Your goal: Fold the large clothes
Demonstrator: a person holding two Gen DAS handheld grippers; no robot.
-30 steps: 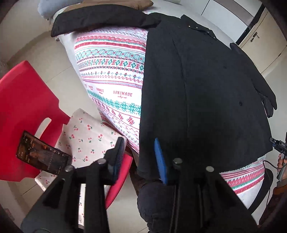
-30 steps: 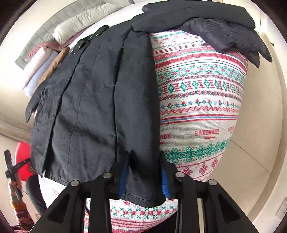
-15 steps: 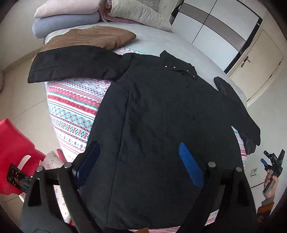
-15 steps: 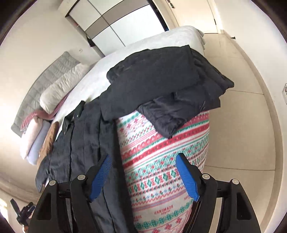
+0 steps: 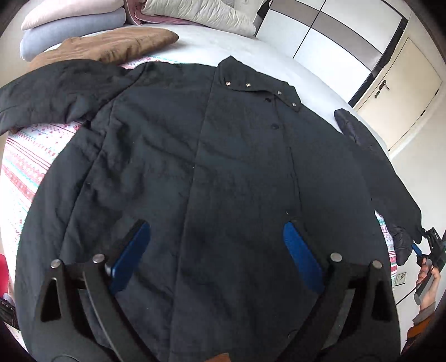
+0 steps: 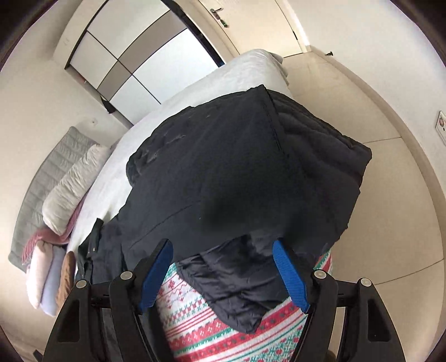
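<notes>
A large black coat (image 5: 211, 172) lies spread flat, front up, on a bed with its snap collar (image 5: 259, 86) at the far end. One sleeve (image 5: 55, 89) stretches left and the other (image 5: 384, 178) runs down the right side. My left gripper (image 5: 216, 245) hovers over the coat's lower middle; its jaws are opening wide and grip nothing. My right gripper (image 6: 223, 267) stands open above the right sleeve (image 6: 245, 178), which lies bunched at the bed's corner, with its padded cuff end (image 6: 237, 289) between the pads, untouched. A hand holds the right gripper (image 5: 430, 247) at the left wrist view's right edge.
A red, green and white patterned blanket (image 6: 223, 339) lies under the coat on a white bed (image 5: 251, 53). A brown cushion (image 5: 117, 44) and stacked pillows (image 5: 69, 16) sit at the head. A wardrobe (image 6: 133, 61), a door (image 5: 398, 92) and tiled floor (image 6: 390, 222) surround the bed.
Both grippers came off the coat's lower edge and opened. The left one swung right over the coat's middle; the right one swung and rolled toward the right sleeve at the bed's corner.
</notes>
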